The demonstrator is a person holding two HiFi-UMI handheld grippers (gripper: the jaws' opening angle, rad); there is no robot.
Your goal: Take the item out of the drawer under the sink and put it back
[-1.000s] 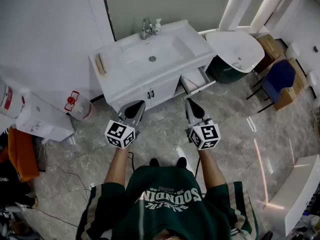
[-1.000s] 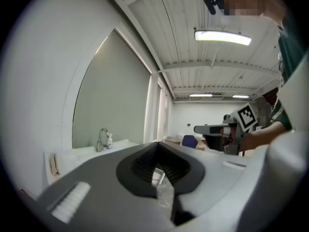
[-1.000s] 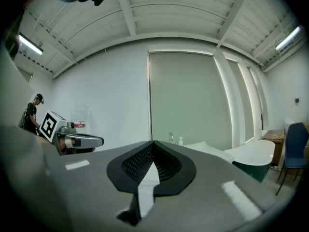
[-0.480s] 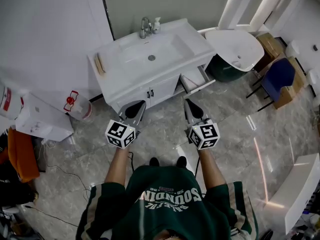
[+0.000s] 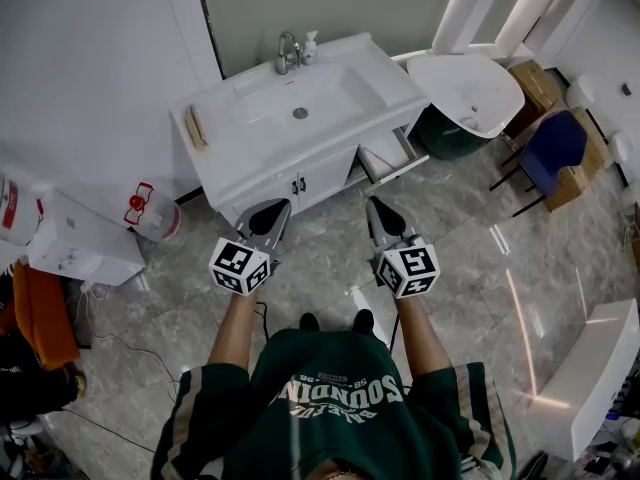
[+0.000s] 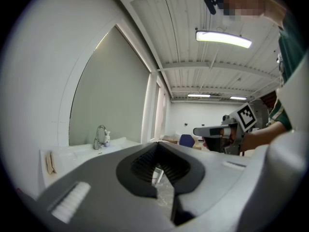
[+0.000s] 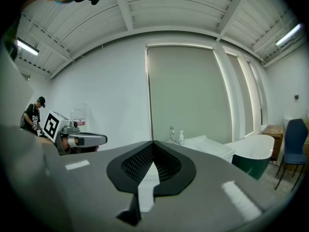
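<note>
Two grey hand-held grippers are hovering side by side over the marbled grey floor (image 5: 460, 228); the left gripper (image 5: 268, 213) and the right gripper (image 5: 380, 211) are each holding their jaws pressed together on nothing. Ahead, the white sink cabinet (image 5: 255, 183) is standing against the wall, its small white drawer (image 5: 390, 156) hanging open at the right end, contents too small to tell.

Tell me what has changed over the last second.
Almost nothing. The vanity has slid slightly up and to the left in the head view, which looks like a small shift of the camera. Nothing was taken hold of or let go. The left hand-held gripper and right hand-held gripper stay shut and empty, side by side short of the vanity, and its drawer stays pulled out.
</note>
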